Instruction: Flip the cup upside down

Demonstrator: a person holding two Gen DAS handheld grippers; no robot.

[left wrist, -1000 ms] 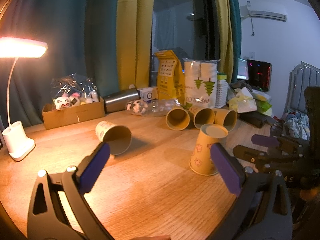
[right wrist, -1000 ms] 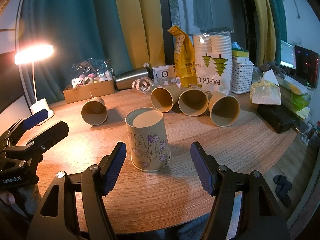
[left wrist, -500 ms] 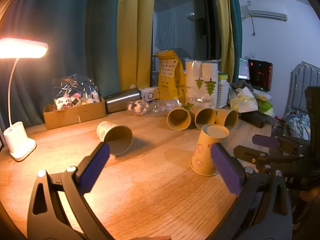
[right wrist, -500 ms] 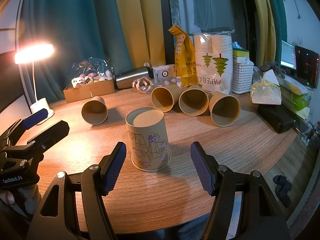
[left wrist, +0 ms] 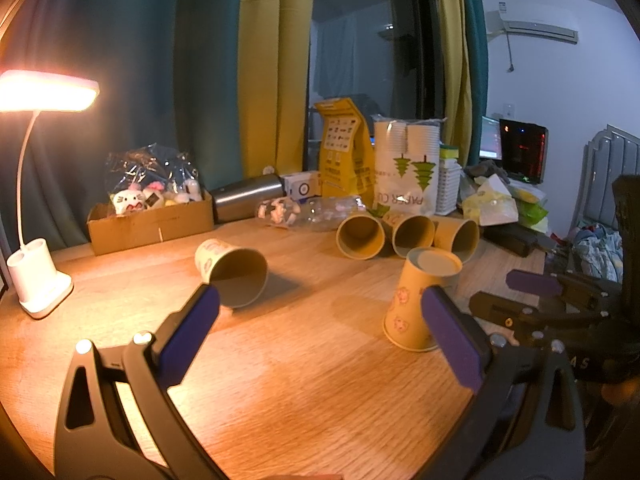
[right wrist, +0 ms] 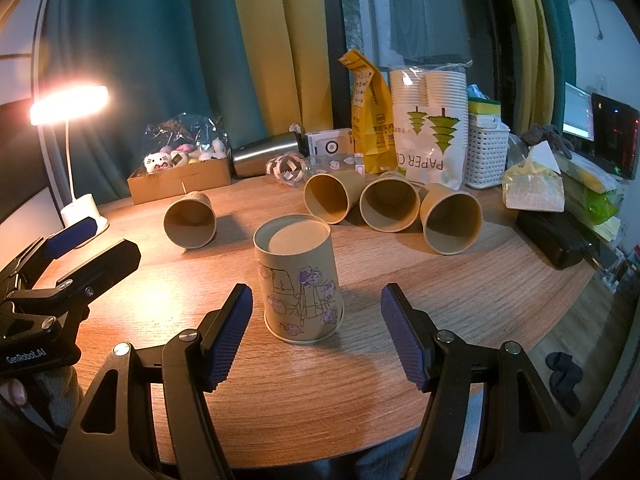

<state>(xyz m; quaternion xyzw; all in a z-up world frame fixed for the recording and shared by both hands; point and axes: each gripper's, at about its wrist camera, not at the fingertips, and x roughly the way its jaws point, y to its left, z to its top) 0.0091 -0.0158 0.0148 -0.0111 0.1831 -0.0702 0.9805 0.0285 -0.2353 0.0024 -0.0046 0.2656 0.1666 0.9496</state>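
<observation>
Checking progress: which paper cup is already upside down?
The cartoon-printed cup nearest the right gripper, standing mouth-down; the four others lie sideways.

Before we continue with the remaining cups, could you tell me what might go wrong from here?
The right gripper is open around the flipped cup; pulling back crookedly could topple it. The lone sideways cup may roll when the left gripper closes. The three cups lie touching, so grabbing one could shift its neighbours.

A lit desk lamp (left wrist: pixel 38 184) stands beside a cardboard box (left wrist: pixel 150 222).
</observation>
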